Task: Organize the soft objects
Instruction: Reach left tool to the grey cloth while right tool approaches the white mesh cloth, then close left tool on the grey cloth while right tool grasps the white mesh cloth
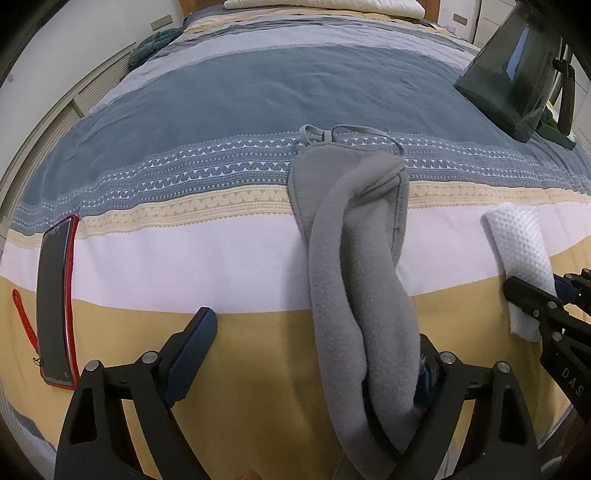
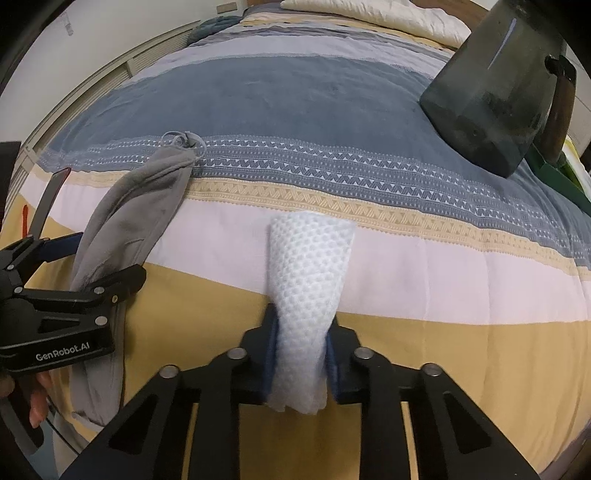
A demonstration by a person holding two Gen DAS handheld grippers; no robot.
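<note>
A long grey fleece cloth [image 1: 354,258] with thin straps at its far end lies on the striped bed cover [image 1: 184,258]. My left gripper [image 1: 314,328] stands open around the cloth's near end. The cloth rests against the right finger and hides most of it, while the left pad [image 1: 192,354] is well clear. From the right wrist view, the grey cloth [image 2: 133,221] and the left gripper [image 2: 110,280] sit at the left. My right gripper [image 2: 304,317] is shut on a white waffle-textured cloth [image 2: 310,273], both blue pads pinching its near end. That white cloth [image 1: 521,251] shows at the right of the left wrist view.
A phone in a red case [image 1: 55,306] with a red strap lies on the bed at the left. A dark container [image 2: 491,92] with a handle stands at the far right. A pillow [image 2: 369,14] lies at the head of the bed, and a teal bundle [image 1: 155,44] at its far left edge.
</note>
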